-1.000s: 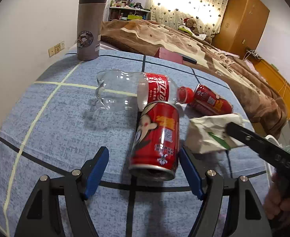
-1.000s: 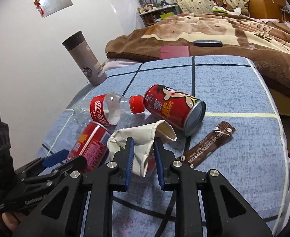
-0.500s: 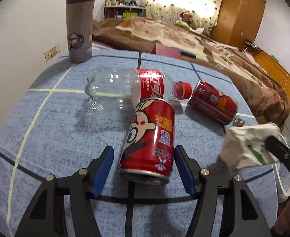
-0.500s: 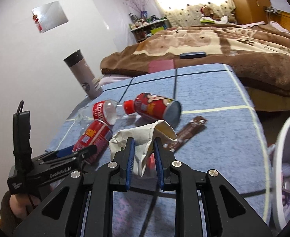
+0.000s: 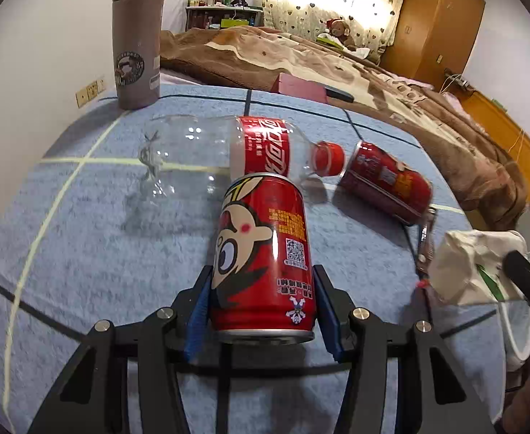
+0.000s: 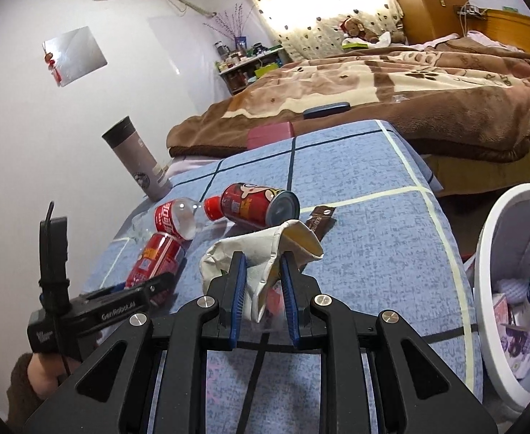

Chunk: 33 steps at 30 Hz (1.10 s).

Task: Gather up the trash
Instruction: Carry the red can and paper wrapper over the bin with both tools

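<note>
Left wrist view: the left gripper (image 5: 263, 307) is closing its blue pads (image 5: 197, 307) around a red cartoon-printed drink can (image 5: 263, 253) lying on the blue checked cloth (image 5: 84, 253), pads flush against its sides. Just right of that can, the right gripper (image 6: 263, 289) is clamped on a crumpled white paper cup (image 6: 261, 253). Behind the can lie a clear plastic cola bottle (image 5: 207, 155) and a second red can (image 5: 388, 184). Farther right of the can stands a white round bin (image 6: 489, 246).
</note>
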Motion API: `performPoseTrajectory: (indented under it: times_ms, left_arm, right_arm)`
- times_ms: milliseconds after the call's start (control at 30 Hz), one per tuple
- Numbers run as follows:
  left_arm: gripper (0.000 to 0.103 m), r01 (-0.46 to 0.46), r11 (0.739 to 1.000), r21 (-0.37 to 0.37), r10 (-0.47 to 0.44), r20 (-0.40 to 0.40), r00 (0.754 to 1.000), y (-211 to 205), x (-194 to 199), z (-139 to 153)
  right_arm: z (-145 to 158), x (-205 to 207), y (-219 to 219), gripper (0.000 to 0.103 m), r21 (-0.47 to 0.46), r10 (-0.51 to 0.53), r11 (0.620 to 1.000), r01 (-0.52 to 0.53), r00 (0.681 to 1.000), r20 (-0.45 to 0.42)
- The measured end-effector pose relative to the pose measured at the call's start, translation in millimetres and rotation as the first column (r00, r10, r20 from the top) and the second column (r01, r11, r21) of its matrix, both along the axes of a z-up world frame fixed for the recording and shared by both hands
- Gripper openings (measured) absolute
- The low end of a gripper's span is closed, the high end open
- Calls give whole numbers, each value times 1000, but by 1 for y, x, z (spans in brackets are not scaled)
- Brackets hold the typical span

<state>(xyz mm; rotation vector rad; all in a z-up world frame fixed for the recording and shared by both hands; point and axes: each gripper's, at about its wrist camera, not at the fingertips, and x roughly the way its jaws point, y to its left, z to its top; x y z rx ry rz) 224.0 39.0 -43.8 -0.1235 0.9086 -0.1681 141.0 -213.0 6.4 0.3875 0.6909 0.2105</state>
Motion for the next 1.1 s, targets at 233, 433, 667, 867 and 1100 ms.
performPoseTrajectory:
  times_ms: [233,433,667,867,1100]
  left_arm:
    - [54,26,1000,-12,-25,44,999,-7,-26,13]
    - [54,57,998,-29,-54,69,996,-16,-45,22]
    - [54,93,995,-28,-90,90,992,-30,-61,31]
    - [54,127,992,-18,-124,115,986,-47,-75,39]
    - [54,183,983,-3,-181,139,974,-75,-88,48]
  right_arm:
    - [2,-5,0,20,14,0,1000,0,1000,18]
    - [6,-14,-4,20,41,-2,999,0,998,57]
    - [14,-26,-11,19,48,-26,999,22,996,87]
    - [15,-38,-22,20,52,-59,997,54,993,98]
    - [20,-54,-46,20,46,-131,991,126,984,117]
